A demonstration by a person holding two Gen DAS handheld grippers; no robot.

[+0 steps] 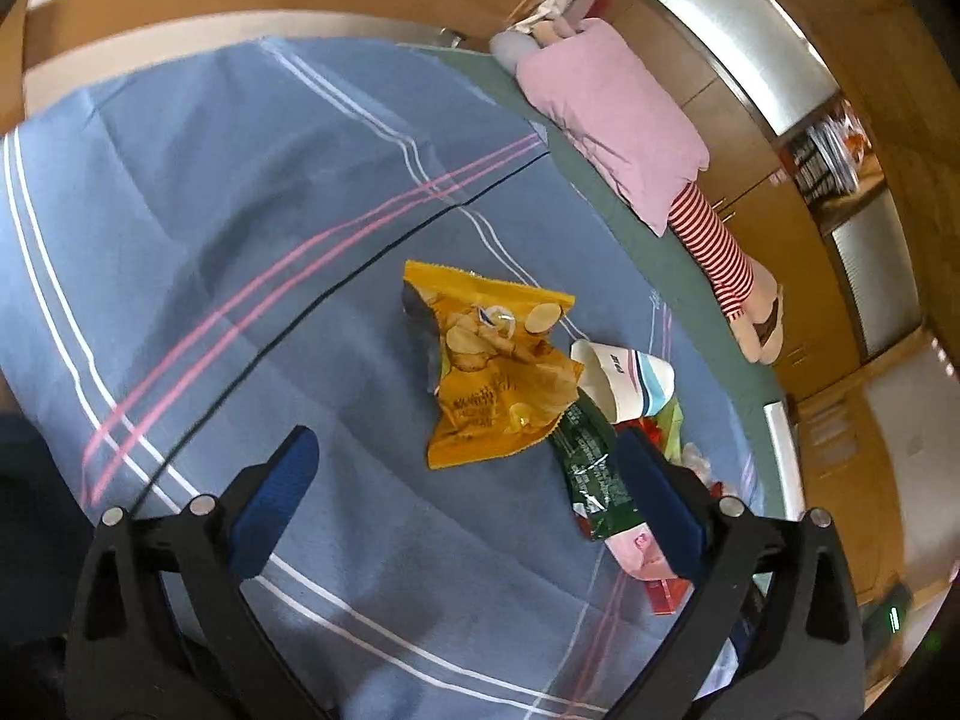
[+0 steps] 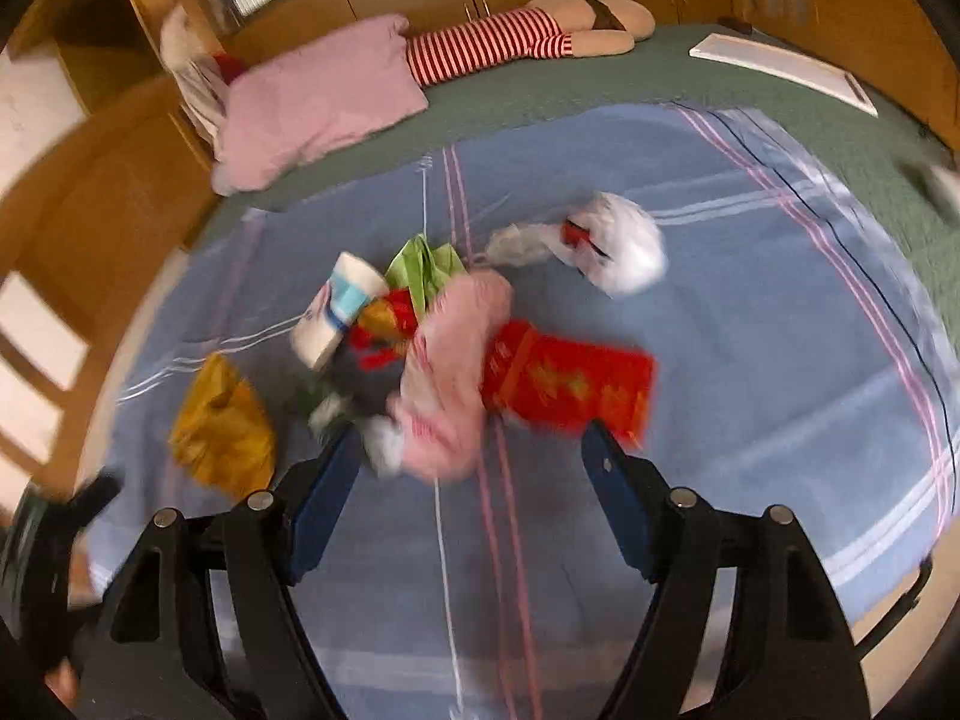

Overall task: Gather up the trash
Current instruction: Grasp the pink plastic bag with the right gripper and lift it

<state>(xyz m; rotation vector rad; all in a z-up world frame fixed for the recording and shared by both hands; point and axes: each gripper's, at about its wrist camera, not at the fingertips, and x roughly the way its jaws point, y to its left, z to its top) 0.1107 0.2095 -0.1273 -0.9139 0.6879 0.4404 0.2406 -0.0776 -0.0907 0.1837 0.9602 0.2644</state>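
Trash lies in a pile on a blue striped blanket (image 1: 210, 192). In the left wrist view a yellow chip bag (image 1: 492, 366) lies ahead of my open, empty left gripper (image 1: 468, 450), with a paper cup (image 1: 624, 378) and a green wrapper (image 1: 591, 474) to its right. In the right wrist view my open, empty right gripper (image 2: 471, 450) hovers just before a pink wrapper (image 2: 450, 372), a red packet (image 2: 570, 384), the paper cup (image 2: 342, 312), the yellow bag (image 2: 222, 426) and a white plastic bag (image 2: 618, 246). This view is blurred.
The blanket (image 2: 750, 330) covers a green bed (image 2: 600, 90). A pink pillow (image 1: 612, 114) and a striped plush doll (image 1: 720, 258) lie along the far side. A white flat board (image 2: 780, 66) lies at the back right. Wooden cabinets (image 1: 750, 138) surround the bed.
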